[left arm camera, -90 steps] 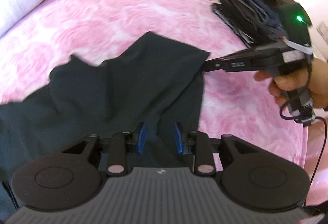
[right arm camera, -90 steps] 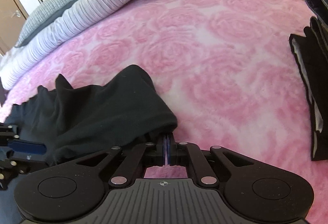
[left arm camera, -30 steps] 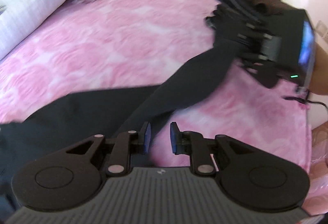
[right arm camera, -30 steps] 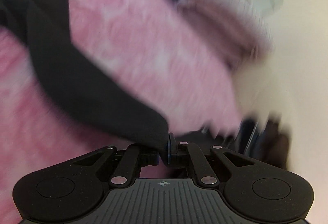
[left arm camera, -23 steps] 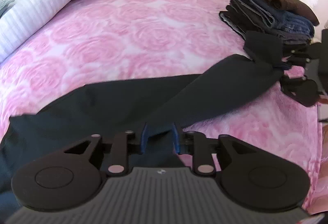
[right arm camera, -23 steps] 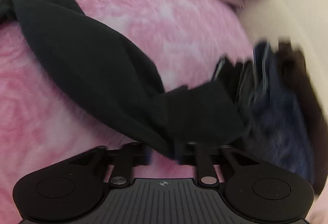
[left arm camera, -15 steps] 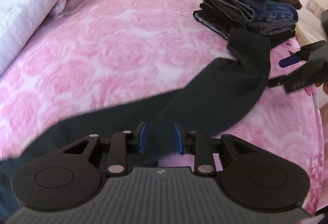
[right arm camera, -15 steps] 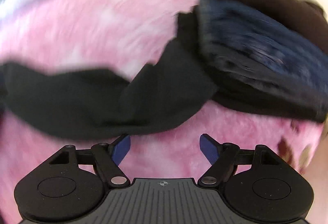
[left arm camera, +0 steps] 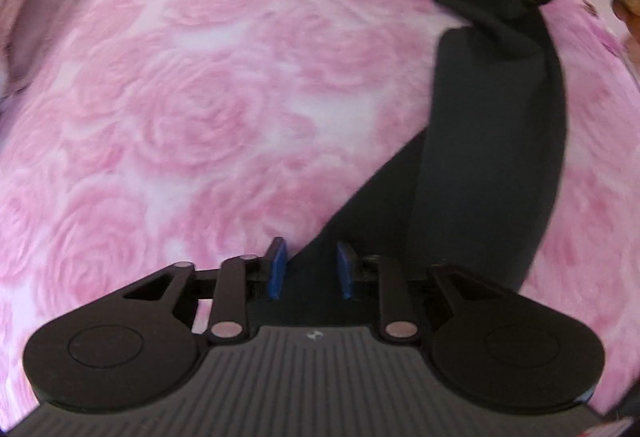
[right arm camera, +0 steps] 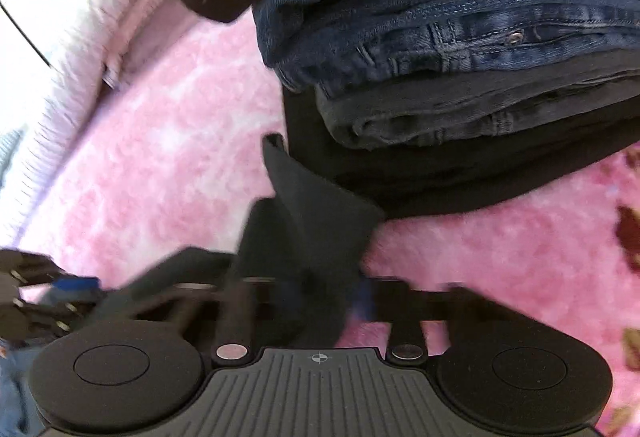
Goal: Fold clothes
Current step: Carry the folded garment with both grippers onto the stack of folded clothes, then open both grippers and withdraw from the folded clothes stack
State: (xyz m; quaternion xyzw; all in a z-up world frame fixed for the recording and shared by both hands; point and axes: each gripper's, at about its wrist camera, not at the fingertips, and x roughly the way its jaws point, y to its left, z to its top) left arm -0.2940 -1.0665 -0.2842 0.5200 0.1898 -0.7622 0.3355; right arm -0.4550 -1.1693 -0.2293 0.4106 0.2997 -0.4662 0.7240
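Pink rose-print blanket (left arm camera: pixel 192 125) as landmark. Left gripper (left arm camera: pixel 310 269) low over blanket, blue pads part-spread, black garment (left arm camera: pixel 492 157) running between them; firm pinch or loose, cannot tell. Garment stretches as dark band across blanket toward far right, far end bunched at right gripper (right arm camera: pixel 324 301). Right gripper motion-blurred, fabric draped over fingers; grip state cannot tell. Stack of folded clothes (right arm camera: pixel 460 77) on blanket just beyond garment end: brown top, blue jeans, grey, black below. Striped bedding (right arm camera: pixel 80 49) at blanket's left edge.
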